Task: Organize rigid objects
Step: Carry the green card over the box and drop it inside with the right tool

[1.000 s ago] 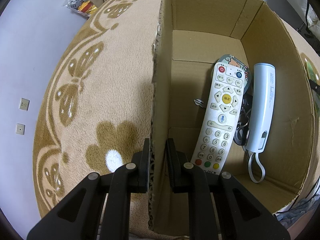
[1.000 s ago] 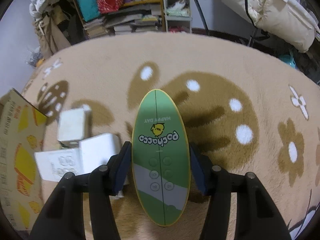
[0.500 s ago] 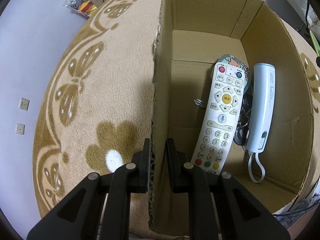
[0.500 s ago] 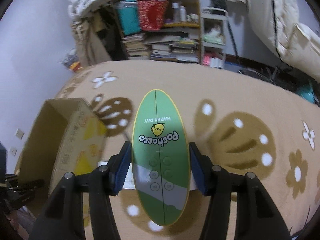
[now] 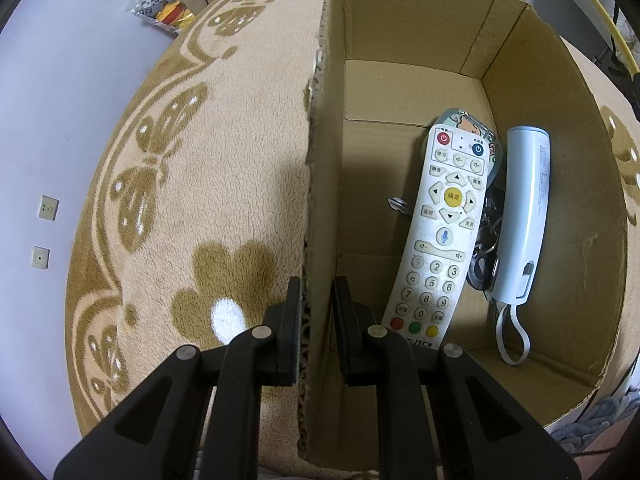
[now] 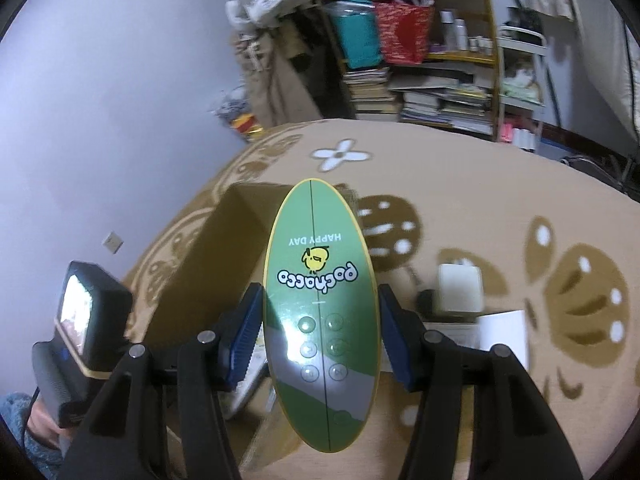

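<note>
My left gripper [image 5: 316, 316] is shut on the left wall of an open cardboard box [image 5: 324, 184], one finger outside and one inside. On the box floor lie a white remote control [image 5: 444, 236], a pale blue handset-shaped device [image 5: 524, 216] with a white loop, a cartoon-printed item under the remote and some keys. My right gripper [image 6: 320, 336] is shut on a green oval Pochacco device [image 6: 320, 300], held in the air over the cardboard box [image 6: 216, 264], which shows behind and below it.
The box sits on a beige carpet [image 5: 192, 184] with brown butterfly and flower patterns. White boxes [image 6: 460, 288] and a white sheet [image 6: 504, 332] lie on the carpet right of the box. The other gripper's camera unit [image 6: 86, 316] is at lower left. Cluttered shelves [image 6: 424, 52] stand behind.
My right gripper has swung left and upward with the green oval device, from over the white boxes to over the cardboard box. The left gripper and box contents have not moved.
</note>
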{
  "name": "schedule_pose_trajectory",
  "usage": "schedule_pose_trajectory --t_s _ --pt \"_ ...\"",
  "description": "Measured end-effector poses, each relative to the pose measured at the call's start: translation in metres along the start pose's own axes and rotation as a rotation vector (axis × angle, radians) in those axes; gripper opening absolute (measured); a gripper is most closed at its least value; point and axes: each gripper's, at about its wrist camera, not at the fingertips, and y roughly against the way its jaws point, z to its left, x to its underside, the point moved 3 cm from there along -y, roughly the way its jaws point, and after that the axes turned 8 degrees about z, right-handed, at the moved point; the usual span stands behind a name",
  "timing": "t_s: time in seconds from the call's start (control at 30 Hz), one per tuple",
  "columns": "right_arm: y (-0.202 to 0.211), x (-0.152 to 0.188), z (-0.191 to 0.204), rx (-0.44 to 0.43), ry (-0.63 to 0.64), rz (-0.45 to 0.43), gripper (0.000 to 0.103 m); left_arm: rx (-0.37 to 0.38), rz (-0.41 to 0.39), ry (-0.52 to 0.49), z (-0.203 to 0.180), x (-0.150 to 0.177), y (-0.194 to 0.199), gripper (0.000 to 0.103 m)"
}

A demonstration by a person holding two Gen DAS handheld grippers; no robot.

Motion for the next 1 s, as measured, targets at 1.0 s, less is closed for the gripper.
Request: schedule_pose_trajectory --t_s 1.0 --pt "-0.033 0.014 0.035 -0.049 0.065 0.004 0.060 0.009 0.001 0.004 -0.001 -0.001 0.002 0.015"
